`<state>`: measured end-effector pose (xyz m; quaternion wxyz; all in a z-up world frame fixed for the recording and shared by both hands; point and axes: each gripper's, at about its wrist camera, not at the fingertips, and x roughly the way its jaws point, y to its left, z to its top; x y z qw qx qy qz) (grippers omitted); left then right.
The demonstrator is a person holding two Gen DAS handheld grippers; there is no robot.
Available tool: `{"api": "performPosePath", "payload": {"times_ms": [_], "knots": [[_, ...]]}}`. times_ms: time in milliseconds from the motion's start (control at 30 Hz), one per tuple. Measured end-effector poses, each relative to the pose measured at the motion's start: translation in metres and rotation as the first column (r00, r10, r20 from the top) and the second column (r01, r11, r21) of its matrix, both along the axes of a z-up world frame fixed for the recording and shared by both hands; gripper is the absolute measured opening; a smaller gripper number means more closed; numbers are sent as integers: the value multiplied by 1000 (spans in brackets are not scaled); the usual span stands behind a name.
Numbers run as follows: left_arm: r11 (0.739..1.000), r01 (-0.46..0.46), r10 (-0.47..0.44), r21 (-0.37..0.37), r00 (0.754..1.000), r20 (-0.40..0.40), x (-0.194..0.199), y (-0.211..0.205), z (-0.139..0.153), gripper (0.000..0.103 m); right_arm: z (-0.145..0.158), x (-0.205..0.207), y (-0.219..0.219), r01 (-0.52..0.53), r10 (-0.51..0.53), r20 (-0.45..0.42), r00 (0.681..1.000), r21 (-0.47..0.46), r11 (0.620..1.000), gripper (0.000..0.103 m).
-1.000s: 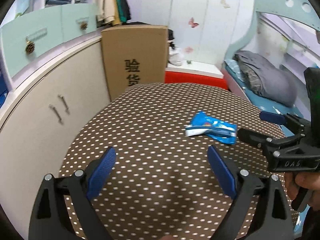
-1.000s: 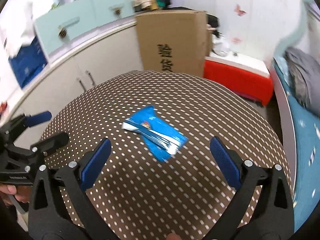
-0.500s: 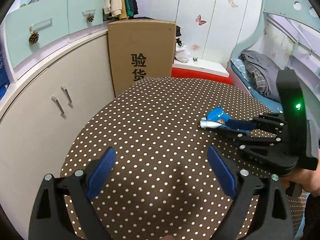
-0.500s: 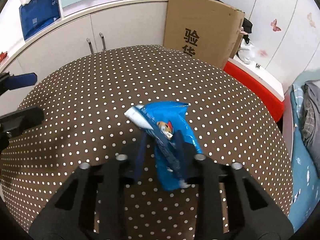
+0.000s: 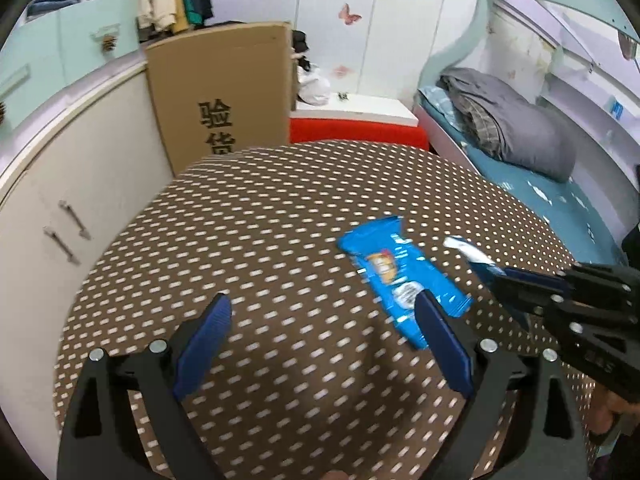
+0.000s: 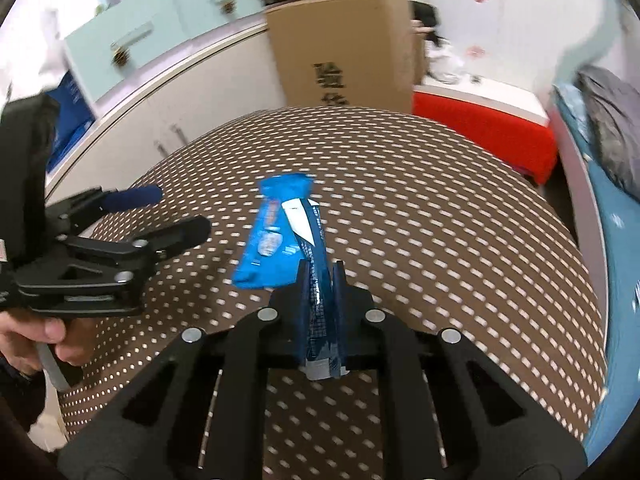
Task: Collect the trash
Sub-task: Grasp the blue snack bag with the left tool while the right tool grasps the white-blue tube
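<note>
Take the blue wrapper (image 5: 404, 276) as your landmark; it lies flat on the dotted tablecloth (image 5: 280, 220), out in the middle of the round table. Left of it, your left gripper (image 5: 320, 340) hangs with jaws spread wide and nothing between them; its right finger pad (image 5: 440, 340) overlaps the wrapper's near end in the picture, though whether it touches I cannot tell. Right of the wrapper, your right gripper (image 6: 320, 292) is clenched on a second, darker blue wrapper strip (image 6: 316, 272), which stands up between the pads, clear of the cloth. So the step in hand looks like the pick-up: one piece secured, one still lying; next, I judge, you need to centre the left jaws over the flat wrapper and pinch low, since thin film slips.
</note>
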<state>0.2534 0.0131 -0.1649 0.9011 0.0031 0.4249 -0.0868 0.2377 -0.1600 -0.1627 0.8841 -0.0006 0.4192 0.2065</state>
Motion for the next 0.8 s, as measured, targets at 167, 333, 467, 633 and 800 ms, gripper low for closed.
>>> {"api": "performPosePath", "payload": {"times_ms": [167,333,467,633,800], "knots": [[1000,3,-2,24,1000,-31,26,-33,-12,90,-7,0,-25,79,-79,-21,997,-10,997,12],[997,-19,22,79,999,-41,43,-51,-22,61,-18,-2,-31,85,-86,-49,995,-24,996,17],[997,45,-42,63,998,-44,37,-58,-20,37,-19,2,-25,76,-77,-31,997,-33,997,23],[997,81,-81,6,996,-37,16,-50,-17,26,-19,2,-15,46,-47,-13,999,-68,997,12],[995,89,-91,-44,995,-38,-7,-42,-11,18,-13,-10,-38,80,-80,-14,997,20,997,12]]}}
